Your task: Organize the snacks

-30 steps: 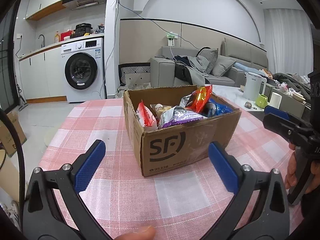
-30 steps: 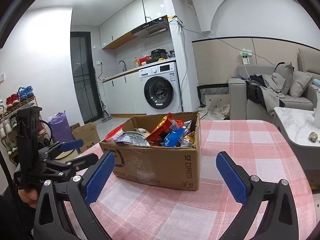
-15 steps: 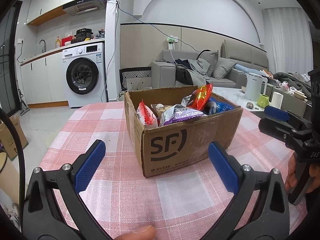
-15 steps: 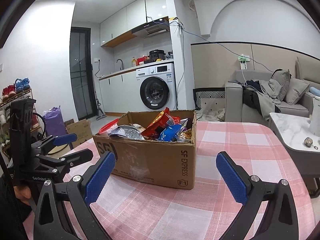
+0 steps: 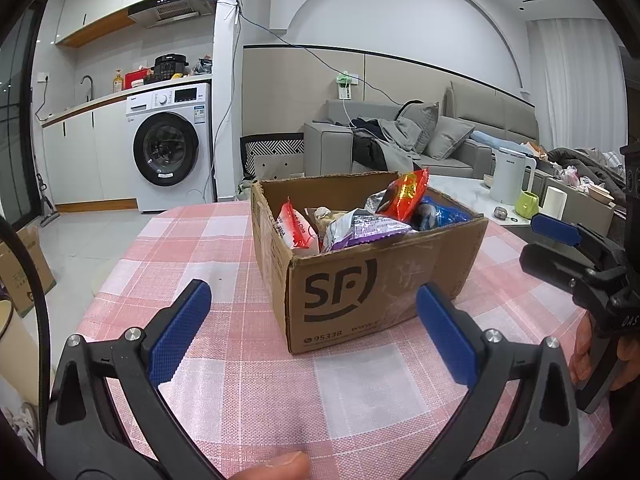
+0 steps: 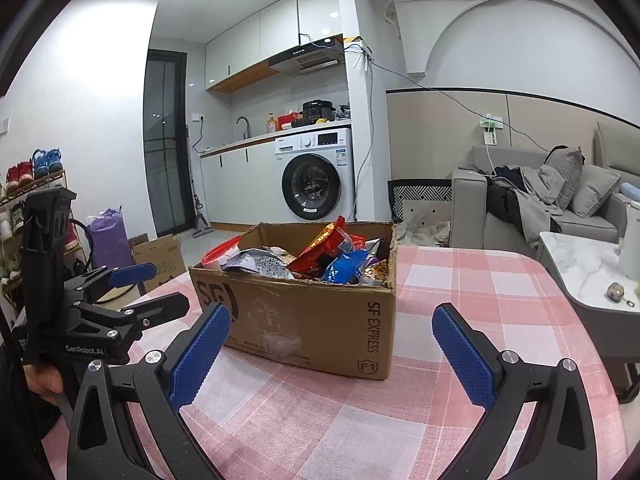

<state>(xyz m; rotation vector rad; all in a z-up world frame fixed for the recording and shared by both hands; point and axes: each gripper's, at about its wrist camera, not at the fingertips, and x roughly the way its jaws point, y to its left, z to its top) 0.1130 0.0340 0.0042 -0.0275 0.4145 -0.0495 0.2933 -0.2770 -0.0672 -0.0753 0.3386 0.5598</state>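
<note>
An open brown cardboard box [image 5: 372, 284] marked SF stands on the pink checked tablecloth [image 5: 224, 256]; it also shows in the right wrist view [image 6: 304, 320]. It holds several snack packets: a red one [image 5: 404, 194], a purple one [image 5: 360, 228], a blue one [image 6: 344, 266]. My left gripper [image 5: 312, 328] is open and empty, just in front of the box's near corner. My right gripper [image 6: 332, 344] is open and empty, in front of the box's long side. Each gripper shows in the other's view, at the sides of the box.
A marble side table [image 6: 588, 264] with a white kettle [image 5: 510, 176] and a green cup [image 5: 528, 204] stands to the right of the table. A grey sofa [image 5: 400, 140] and a washing machine [image 5: 170, 146] are behind. Cardboard boxes [image 6: 158, 258] sit on the floor at left.
Both grippers have drifted a little closer to the box and lower. The jaws stay open and nothing in the box has moved.
</note>
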